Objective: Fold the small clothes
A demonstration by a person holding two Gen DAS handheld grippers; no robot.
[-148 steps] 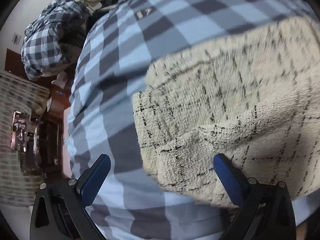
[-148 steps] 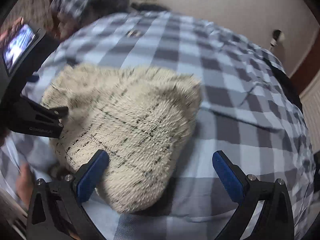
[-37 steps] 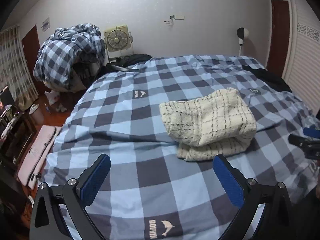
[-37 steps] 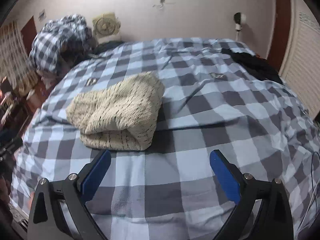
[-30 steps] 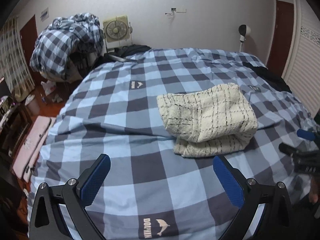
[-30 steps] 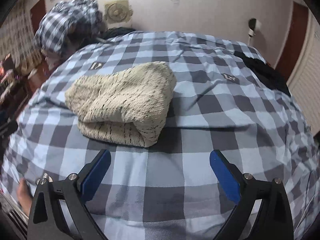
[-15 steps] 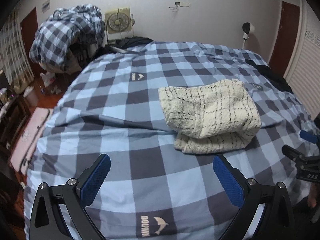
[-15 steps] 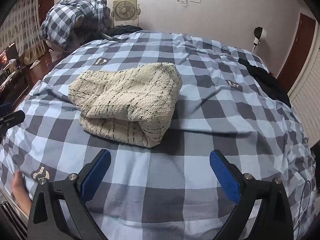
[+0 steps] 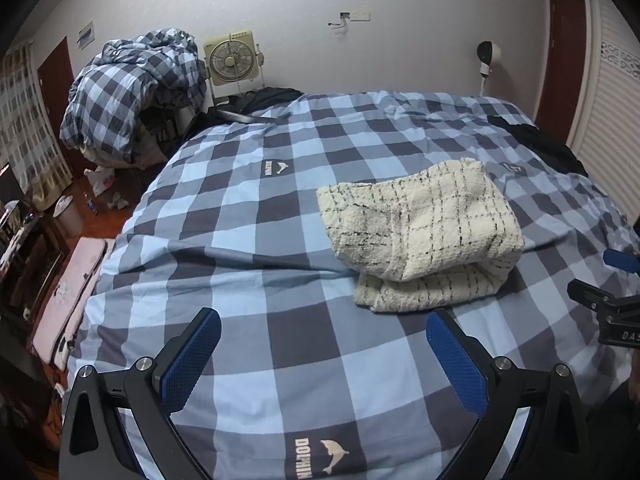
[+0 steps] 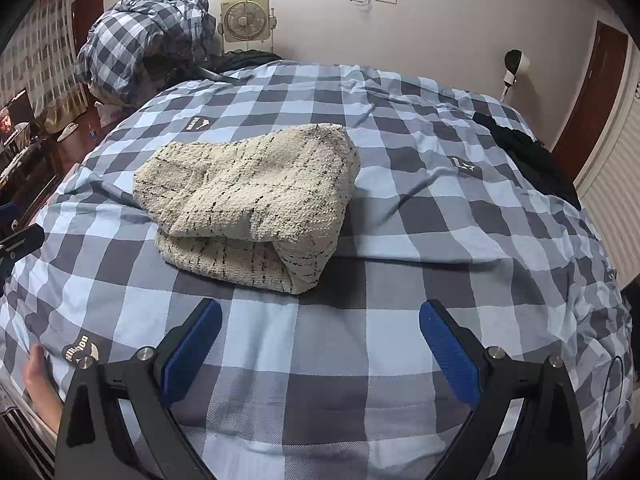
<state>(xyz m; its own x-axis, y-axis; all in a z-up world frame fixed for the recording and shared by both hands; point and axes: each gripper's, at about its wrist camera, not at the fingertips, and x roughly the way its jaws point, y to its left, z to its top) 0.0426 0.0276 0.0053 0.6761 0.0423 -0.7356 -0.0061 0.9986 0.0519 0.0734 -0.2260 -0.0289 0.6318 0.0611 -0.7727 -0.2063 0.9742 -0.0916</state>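
Observation:
A cream knit garment with thin black check lines [image 9: 420, 228] lies folded in layers on the blue checked bedspread [image 9: 256, 240]; it also shows in the right wrist view [image 10: 252, 204]. My left gripper [image 9: 320, 344] is open and empty, held back above the bed's near edge, with the garment ahead to its right. My right gripper [image 10: 320, 340] is open and empty, also held back, with the garment ahead to its left. Neither gripper touches the garment.
A heap of checked bedding [image 9: 132, 96] and a box fan [image 9: 232, 58] stand at the back left. Dark clothing [image 10: 528, 156] lies on the bed's far right. A white wardrobe [image 9: 608, 92] lines the right wall. Floor clutter [image 9: 68, 256] sits left of the bed.
Both grippers have drawn back from the garment, which 4.9 s ago filled both views. In the last second the views shift only slightly; the garment lies still.

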